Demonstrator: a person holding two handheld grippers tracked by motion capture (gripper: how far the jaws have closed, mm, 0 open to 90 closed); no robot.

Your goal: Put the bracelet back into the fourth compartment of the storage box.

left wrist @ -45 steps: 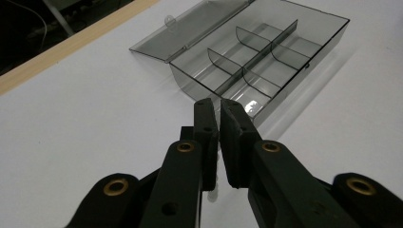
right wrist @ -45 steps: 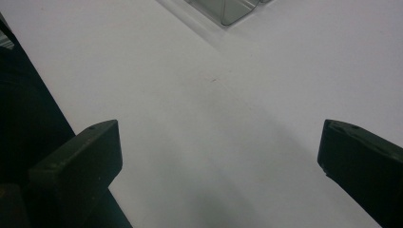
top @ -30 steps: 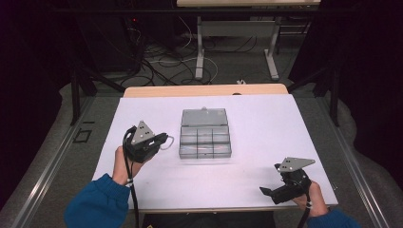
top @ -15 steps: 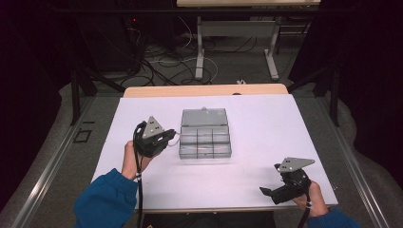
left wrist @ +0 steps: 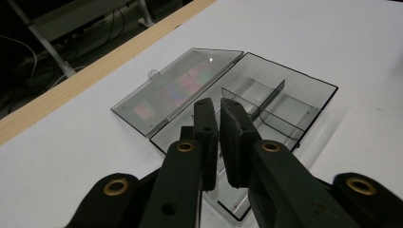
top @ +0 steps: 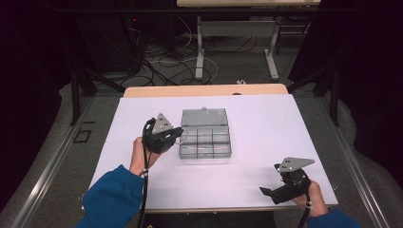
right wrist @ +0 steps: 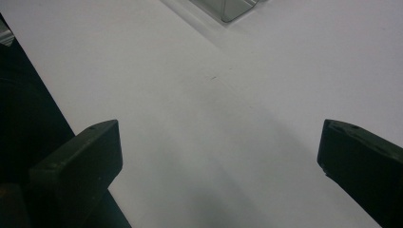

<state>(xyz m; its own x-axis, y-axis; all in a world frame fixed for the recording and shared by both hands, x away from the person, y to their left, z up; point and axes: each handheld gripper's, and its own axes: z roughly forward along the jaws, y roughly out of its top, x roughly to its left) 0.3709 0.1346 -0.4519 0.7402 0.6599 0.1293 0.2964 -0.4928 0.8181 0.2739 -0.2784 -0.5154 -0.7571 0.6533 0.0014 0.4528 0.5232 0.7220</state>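
A clear plastic compartment box [top: 205,141] lies open near the middle of the white tabletop [top: 266,128], and everything here can be placed against it. Its lid [top: 204,117] is folded flat onto the tabletop on the box's far side, toward the wooden edge strip [top: 204,90]; in the left gripper view the lid [left wrist: 178,90] shows a rainbow sheen (a reflection off the plastic) and the tray [left wrist: 266,109] shows thin dividers making several compartments, which look empty as far as can be seen.

The left claw [top: 177,134] sits at the box's left edge, held in the person's left hand [top: 140,156], with a blue sleeve [top: 114,199] below it. From the left gripper view, the left claw [left wrist: 219,111] has its two black jaws pressed nearly together with only a thin slit between them and nothing pinched there; the tips hang over the near-left part of the tray, and whether they touch the plastic cannot be told.

The right claw [top: 267,192] is well apart from the box, down toward the tabletop's near right corner, held low in the person's right hand [top: 311,197]. In the right gripper view its jaws stand spread wide over bare white tabletop [right wrist: 214,118], holding nothing, with a corner of the box [right wrist: 230,9] showing at the top edge.
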